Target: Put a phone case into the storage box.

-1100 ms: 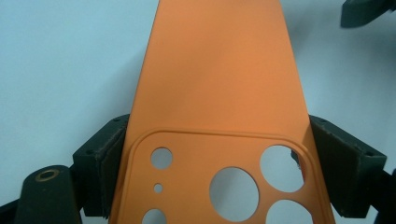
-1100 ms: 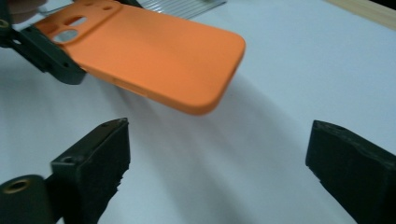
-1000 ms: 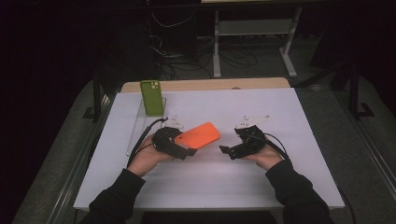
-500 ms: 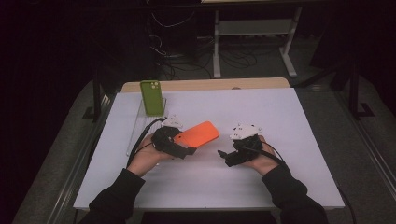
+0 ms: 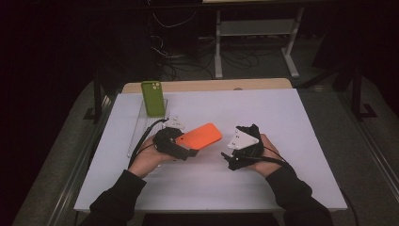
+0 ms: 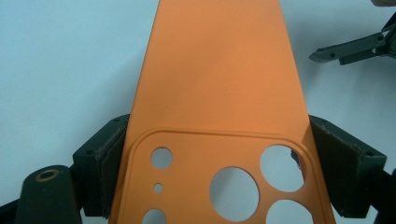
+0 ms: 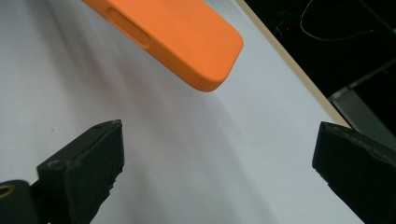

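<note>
An orange phone case [image 5: 203, 135] hangs tilted just above the white table [image 5: 282, 117], with my left gripper [image 5: 187, 145] shut on it. In the left gripper view the two pads press the long edges of the orange phone case [image 6: 219, 84] at its camera-hole end, where my left gripper [image 6: 219, 163] holds it. My right gripper [image 5: 227, 158] sits a little to the right of the case with its jaws pointing left. In the right gripper view my right gripper [image 7: 219, 163] stands wide open with nothing between the jaws, and the case's rounded far corner [image 7: 187, 37] hangs just ahead.
A green phone case [image 5: 154, 98] stands upright in a clear plastic stand [image 5: 140, 128] at the table's back left. A wooden edge [image 5: 211, 85] runs along the far side. Dark floor, cables and a metal frame lie beyond.
The right gripper has turned in the hand: its light plate now faces up and its jaws point left toward the case. The left gripper and the orange case have stayed put.
</note>
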### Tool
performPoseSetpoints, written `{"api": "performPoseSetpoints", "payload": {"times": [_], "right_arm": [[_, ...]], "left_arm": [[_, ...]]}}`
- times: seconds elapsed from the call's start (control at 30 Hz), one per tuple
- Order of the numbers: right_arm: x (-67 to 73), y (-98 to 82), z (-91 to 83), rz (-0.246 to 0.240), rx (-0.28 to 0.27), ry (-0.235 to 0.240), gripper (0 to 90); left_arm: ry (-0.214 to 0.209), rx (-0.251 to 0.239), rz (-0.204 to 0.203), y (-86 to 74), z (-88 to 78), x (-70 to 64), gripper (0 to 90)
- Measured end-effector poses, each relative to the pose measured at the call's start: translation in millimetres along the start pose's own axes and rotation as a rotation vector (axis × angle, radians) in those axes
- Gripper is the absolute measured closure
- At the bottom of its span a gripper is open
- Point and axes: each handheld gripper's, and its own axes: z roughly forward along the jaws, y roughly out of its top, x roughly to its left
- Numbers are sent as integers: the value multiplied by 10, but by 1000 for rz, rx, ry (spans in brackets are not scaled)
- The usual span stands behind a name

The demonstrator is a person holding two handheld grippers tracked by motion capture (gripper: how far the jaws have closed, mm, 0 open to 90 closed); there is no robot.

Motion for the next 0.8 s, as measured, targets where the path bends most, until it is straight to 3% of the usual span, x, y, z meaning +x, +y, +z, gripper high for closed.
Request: {"api": "performPoseSetpoints", "payload": {"times": [0.13,0.17,0.37,0.47,0.5,0.53,0.57,0.67,0.7,0.77,0.8], "right_arm": [[55,13,2,-70,14,-31,16],[58,13,5,-112,23,-44,16],[132,38,-6,-186,17,-81,16],[158,47,-12,-242,11,-106,16],[182,51,-7,-243,4,-120,16],[178,54,-15,-288,12,-124,16],[190,56,-17,-310,10,-135,16],[234,63,-6,-347,-12,-174,16],[229,62,1,-393,-13,-185,16],[270,61,3,-393,-13,-194,16],[271,63,3,-426,-6,-201,16]], "left_arm": [[-8,1,16,3,-10,19,154],[-10,-4,14,3,-9,19,154],[-15,-8,12,4,-9,17,154],[-17,-24,-6,3,0,2,154],[-18,-17,4,4,-6,9,154],[-19,-19,4,3,-6,9,154],[-20,-32,-11,2,2,-1,154],[-17,-38,-1,4,-1,8,154],[-16,-43,-11,5,1,0,154],[-18,-43,-23,2,3,-10,154],[-21,-42,-20,3,3,-8,154]]}}
